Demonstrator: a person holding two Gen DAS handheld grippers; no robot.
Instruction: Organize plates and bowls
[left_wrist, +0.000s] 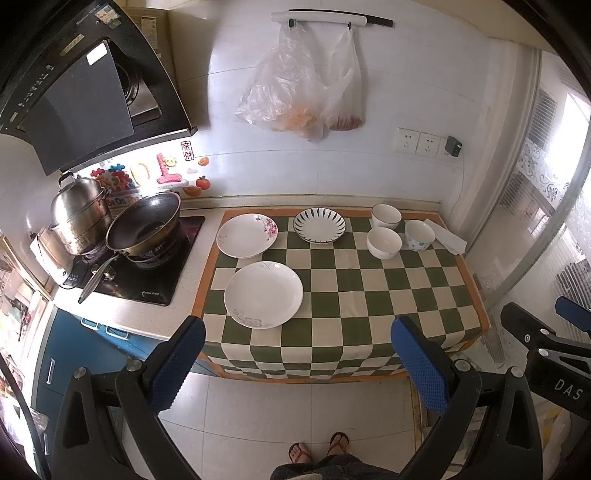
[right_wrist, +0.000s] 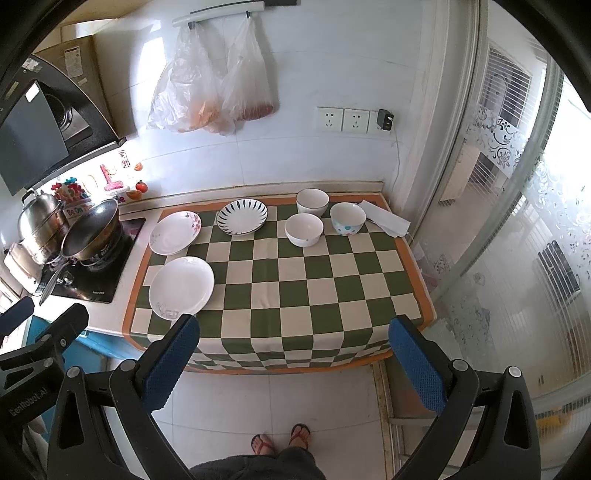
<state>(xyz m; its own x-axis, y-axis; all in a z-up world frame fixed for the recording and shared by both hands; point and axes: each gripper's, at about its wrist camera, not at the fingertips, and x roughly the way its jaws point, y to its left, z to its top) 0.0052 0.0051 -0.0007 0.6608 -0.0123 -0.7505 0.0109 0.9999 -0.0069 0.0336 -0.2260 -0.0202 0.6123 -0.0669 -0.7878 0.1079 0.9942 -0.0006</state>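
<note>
Three plates lie on the checked cloth: a plain white plate at the front left, a flowered plate behind it, and a blue-striped plate at the back. Three bowls stand at the back right: a white bowl, a second white bowl, and a dotted bowl. The same plates and bowls show in the right wrist view. My left gripper is open and empty, held above the floor before the counter. My right gripper is open and empty beside it.
A black wok and a steel pot sit on the stove at the left. Folded white paper lies at the cloth's back right. Plastic bags hang on the wall. A glass door stands at the right.
</note>
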